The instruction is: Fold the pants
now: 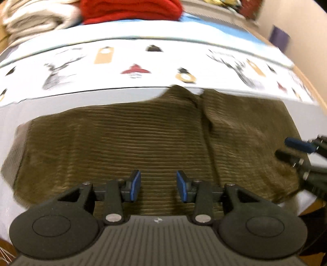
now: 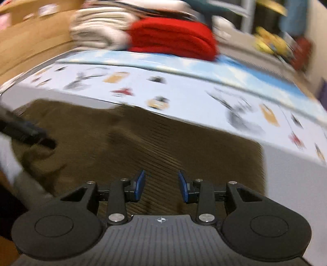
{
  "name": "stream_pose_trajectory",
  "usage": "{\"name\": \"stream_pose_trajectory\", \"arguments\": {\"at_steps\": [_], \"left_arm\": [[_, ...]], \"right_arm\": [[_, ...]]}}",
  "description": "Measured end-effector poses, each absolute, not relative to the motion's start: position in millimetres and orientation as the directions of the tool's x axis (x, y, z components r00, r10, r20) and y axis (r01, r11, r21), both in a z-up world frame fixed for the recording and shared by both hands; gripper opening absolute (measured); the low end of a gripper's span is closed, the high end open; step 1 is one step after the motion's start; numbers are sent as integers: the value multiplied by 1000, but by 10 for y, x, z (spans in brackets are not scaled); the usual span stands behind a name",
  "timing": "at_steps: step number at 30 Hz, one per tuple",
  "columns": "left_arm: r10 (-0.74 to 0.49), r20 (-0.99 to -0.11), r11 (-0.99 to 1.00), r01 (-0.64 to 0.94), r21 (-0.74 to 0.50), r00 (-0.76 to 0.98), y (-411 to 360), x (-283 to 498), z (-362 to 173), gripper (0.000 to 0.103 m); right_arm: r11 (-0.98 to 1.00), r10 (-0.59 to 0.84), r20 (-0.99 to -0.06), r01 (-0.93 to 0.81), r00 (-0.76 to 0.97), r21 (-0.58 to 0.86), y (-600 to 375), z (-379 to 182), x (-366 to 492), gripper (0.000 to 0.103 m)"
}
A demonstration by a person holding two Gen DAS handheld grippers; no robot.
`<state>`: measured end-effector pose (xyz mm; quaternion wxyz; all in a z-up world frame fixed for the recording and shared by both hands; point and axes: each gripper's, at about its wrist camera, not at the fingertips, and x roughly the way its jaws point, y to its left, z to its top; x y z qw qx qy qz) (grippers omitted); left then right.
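Olive-brown corduroy pants (image 1: 132,139) lie folded into a wide rectangle on a white table top (image 1: 47,104). My left gripper (image 1: 158,184) hangs over their near edge, blue pads apart with nothing between them. My right gripper (image 1: 286,149) reaches in over the pants' right end. In the right wrist view, which is blurred, the pants (image 2: 163,143) fill the middle. My right gripper (image 2: 161,184) stands open above them with nothing between its pads. The left gripper (image 2: 34,135) shows as a dark blur at the left.
Behind the pants lies a white sheet printed with small pictures (image 1: 163,67), then a blue sheet (image 2: 235,75). At the back are a folded red cloth (image 1: 130,10) and a cream pile (image 1: 36,18). A wall (image 1: 302,24) stands on the right.
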<state>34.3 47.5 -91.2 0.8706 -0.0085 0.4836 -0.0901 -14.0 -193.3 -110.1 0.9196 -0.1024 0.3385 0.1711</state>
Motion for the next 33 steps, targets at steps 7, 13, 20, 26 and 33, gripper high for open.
{"name": "stream_pose_trajectory", "arguments": {"at_steps": [7, 13, 20, 26, 33], "left_arm": [[-142, -826, 985, -7, -174, 546, 1334, 175, -850, 43], [-189, -818, 905, -228, -360, 543, 2213, 51, -961, 49], [-191, -824, 771, -438, -462, 534, 2842, 12, -1111, 63], [-181, -846, 740, -497, -453, 502, 2906, 66, -1234, 67], [-174, -864, 746, -510, -429, 473, 2752, 211, -1378, 68]], "right_arm": [[790, 314, -813, -610, 489, -62, -1145, -1382, -4, 40], [821, 337, -768, -569, 545, -43, -1083, -1247, 98, 40], [840, 344, -782, -543, 520, 8, -1058, -1251, 272, 41], [837, 269, -832, -545, 484, -46, -1124, -1421, 293, 45], [834, 307, -808, -552, 503, -27, -1266, -1336, 148, 46]]}}
